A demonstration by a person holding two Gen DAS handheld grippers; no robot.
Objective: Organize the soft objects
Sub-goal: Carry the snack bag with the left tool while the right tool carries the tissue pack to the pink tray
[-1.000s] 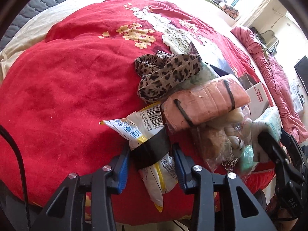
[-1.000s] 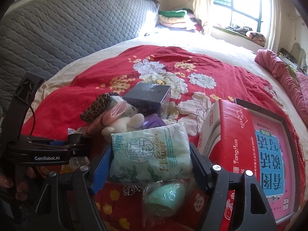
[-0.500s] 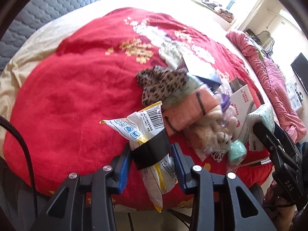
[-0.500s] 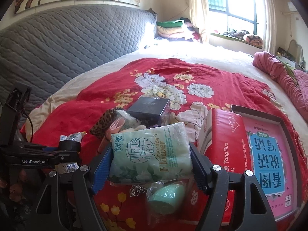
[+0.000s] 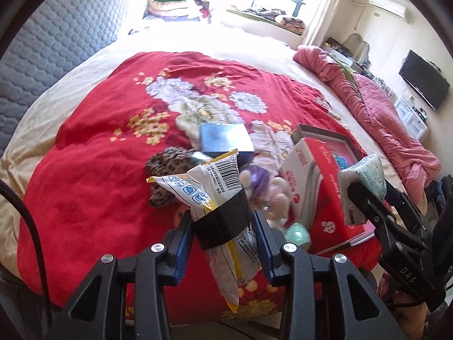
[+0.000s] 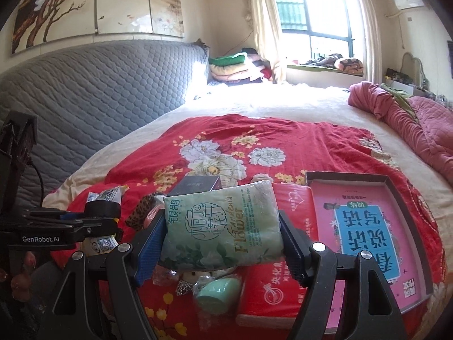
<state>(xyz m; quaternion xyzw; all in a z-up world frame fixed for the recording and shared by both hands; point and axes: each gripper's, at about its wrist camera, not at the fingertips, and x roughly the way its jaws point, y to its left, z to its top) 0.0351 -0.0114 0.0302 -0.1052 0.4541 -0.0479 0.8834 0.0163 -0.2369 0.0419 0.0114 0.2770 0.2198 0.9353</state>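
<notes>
My left gripper (image 5: 222, 223) is shut on a white and yellow packet wrapped in black tape (image 5: 218, 195), held above the near edge of the red floral blanket (image 5: 93, 153). My right gripper (image 6: 220, 232) is shut on a green tissue pack (image 6: 223, 226), also lifted; the pack shows in the left wrist view (image 5: 365, 181). On the blanket lie a leopard-print cloth (image 5: 167, 164), a plush toy in plastic (image 5: 269, 192), a mint green soft object (image 6: 218, 294) and a dark box (image 5: 225, 140).
A red box (image 6: 283, 269) and an open tray with a pink and blue book (image 6: 365, 226) lie at the right. A pink quilt (image 6: 410, 130) lies along the far right. A grey padded headboard (image 6: 85, 99) is at the left.
Both grippers have risen and drawn back from the pile with their packs held. The pile on the blanket looks smaller and lower in both views.
</notes>
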